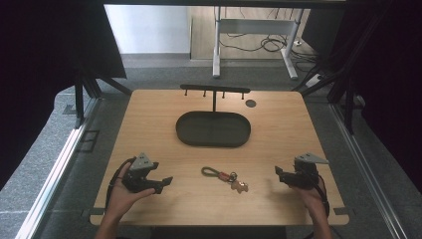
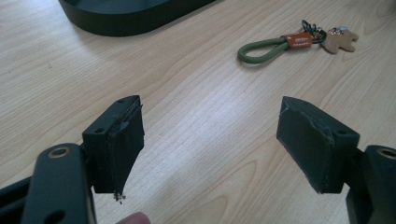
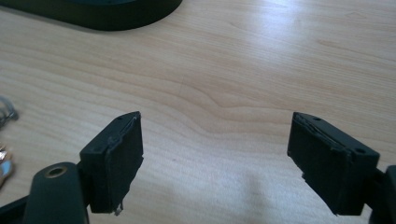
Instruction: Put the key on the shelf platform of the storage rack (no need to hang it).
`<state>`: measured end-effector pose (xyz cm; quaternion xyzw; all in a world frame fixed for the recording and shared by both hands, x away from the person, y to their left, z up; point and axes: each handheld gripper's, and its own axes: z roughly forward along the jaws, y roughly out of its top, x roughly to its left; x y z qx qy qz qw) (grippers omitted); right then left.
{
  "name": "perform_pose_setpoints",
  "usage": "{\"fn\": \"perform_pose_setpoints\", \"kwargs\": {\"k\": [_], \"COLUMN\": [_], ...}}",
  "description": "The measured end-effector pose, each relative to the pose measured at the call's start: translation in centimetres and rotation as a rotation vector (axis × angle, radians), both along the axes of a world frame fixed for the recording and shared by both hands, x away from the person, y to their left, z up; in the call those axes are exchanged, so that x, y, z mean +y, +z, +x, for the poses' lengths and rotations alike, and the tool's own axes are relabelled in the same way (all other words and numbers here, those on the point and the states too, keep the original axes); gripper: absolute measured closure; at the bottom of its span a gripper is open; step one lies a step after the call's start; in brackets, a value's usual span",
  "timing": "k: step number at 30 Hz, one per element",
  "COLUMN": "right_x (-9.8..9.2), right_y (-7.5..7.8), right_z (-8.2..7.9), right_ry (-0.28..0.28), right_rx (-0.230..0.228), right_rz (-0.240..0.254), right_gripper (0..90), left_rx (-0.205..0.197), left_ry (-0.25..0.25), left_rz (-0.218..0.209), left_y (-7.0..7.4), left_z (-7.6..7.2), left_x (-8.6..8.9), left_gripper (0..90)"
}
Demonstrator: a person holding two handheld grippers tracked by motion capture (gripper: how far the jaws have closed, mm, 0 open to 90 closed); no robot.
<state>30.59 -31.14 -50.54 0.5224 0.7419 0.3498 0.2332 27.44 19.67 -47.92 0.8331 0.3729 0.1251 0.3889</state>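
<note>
A keyring with a green cord loop, an orange tag and a small tan figure-shaped charm (image 1: pixel 225 177) lies flat on the light wooden table (image 1: pixel 164 114), near the front edge and roughly midway between the two hands. Neither claw touches it.

The left gripper (image 1: pixel 165 181) rests low over the table to the left of the keyring, its black jaws pointing toward it and standing wide apart with nothing between them. In the left gripper view the keyring (image 2: pixel 294 41) sits ahead of the jaws and off to the upper right, well apart from both pads, with bare wood filling the gap between them.

The right gripper (image 1: pixel 279 173) sits to the right of the keyring, its jaws aimed inward and likewise spread wide and empty. In the right gripper view a sliver of the keyring's metal rings and charm (image 3: pixel 5 140) shows at the left edge, beside and outside the left jaw, apart from it.

Behind the keyring, farther from the person, lies a dark oval tray (image 1: pixel 185 130) with a thin black T-shaped hook rack (image 1: pixel 214 90) rising at its far side.
</note>
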Motion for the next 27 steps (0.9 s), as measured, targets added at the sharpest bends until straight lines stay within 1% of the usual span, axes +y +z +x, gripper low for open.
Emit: {"fn": "perform_pose_setpoints", "kwargs": {"k": [4, 7, 9, 14, 16, 19, 21, 23, 24, 26, 27], "right_x": [-0.2, -0.1, 0.2, 0.3, 0.3, 0.2, 0.2, 0.3, 0.3, 0.6, 0.6], "right_y": [0.2, 0.1, 0.0, 0.2, 0.2, 0.2, 0.3, 0.9, 0.9, 1.5, 1.7], "right_z": [-0.2, -0.2, -0.3, -0.2, -0.2, -0.2, -0.1, 0.0, 0.0, 0.1, 0.2], "right_ry": [0.014, 0.025, 0.036, 0.050, 0.054, 0.058, 0.062, 0.077, 0.077, 0.104, 0.120], "right_rx": [-0.015, -0.014, -0.010, -0.003, -0.002, 0.004, 0.003, 0.007, 0.007, 0.012, 0.021], "right_rz": [0.002, -0.002, -0.010, -0.002, -0.002, 0.005, 0.006, 0.019, 0.019, 0.030, 0.048], "right_gripper": [23.1, 24.0, 25.5, 28.2, 28.8, 31.0, 31.5, 32.1, 32.1, 32.8, 33.4], "left_rx": [-0.001, -0.004, -0.014, -0.029, -0.029, -0.016, -0.015, -0.017, -0.017, -0.024, -0.024], "left_ry": [0.002, -0.006, -0.011, -0.011, -0.006, -0.002, -0.002, -0.002, -0.002, 0.013, 0.013], "left_rz": [0.000, 0.000, -0.003, -0.012, -0.016, -0.003, -0.001, -0.002, -0.002, -0.008, -0.008], "left_y": [0.0, 0.0, 0.3, 0.7, 0.8, 0.4, 0.3, 0.5, 0.5, 0.8, 0.8], "left_z": [0.1, -0.1, -0.3, -0.5, -0.5, -0.4, -0.4, -0.5, -0.5, -0.6, -0.6], "left_x": [0.0, -0.1, -0.1, 0.0, 0.0, 0.0, 0.0, 0.1, 0.1, 0.3, 0.3], "left_gripper": [23.5, 23.3, 23.3, 23.3, 23.3, 23.3, 23.4, 23.3, 23.4, 23.5, 23.5]}}
